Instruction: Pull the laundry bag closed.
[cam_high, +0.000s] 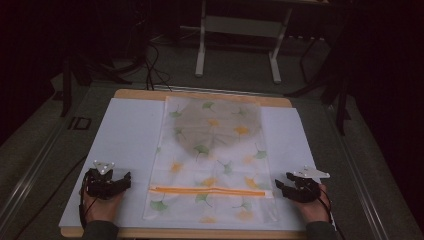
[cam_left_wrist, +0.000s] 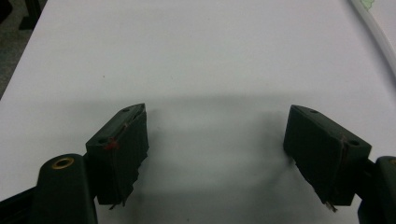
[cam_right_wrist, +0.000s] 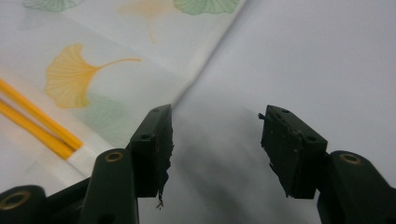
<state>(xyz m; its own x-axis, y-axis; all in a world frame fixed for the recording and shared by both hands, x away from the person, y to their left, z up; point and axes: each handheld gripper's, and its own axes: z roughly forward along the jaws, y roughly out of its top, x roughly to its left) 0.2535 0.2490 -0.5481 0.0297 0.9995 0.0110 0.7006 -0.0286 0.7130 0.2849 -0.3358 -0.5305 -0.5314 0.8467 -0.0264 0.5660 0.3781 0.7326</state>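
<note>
White sheet (cam_high: 127, 145) covers most of the wooden table (cam_high: 145, 94), its wood edge showing along the far side. On the sheet, centred, lies a translucent zip bag (cam_high: 212, 160) printed with green and orange ginkgo leaves, flat, long axis running away from the person. Something dark and roundish (cam_high: 217, 127) shows through its far half; what it is cannot be told. The orange zipper (cam_high: 210, 190) runs straight across the bag near the person's end, apparently zipped shut.

Left gripper (cam_high: 125, 179) rests on the white sheet just left of the bag's near corner, apart from it, pointing toward the bag — jaws spread wide, nothing between them. In the left gripper view only bare sheet lies between the pads (cam_left_wrist: 133, 149).

Right gripper (cam_high: 280, 184) sits at the bag's right edge, level with the zipper's end, jaws also spread and empty. The right gripper view puts the bag's edge just beyond the left jaw — near it, contact unclear — and the zipper's end off to the left.
</note>
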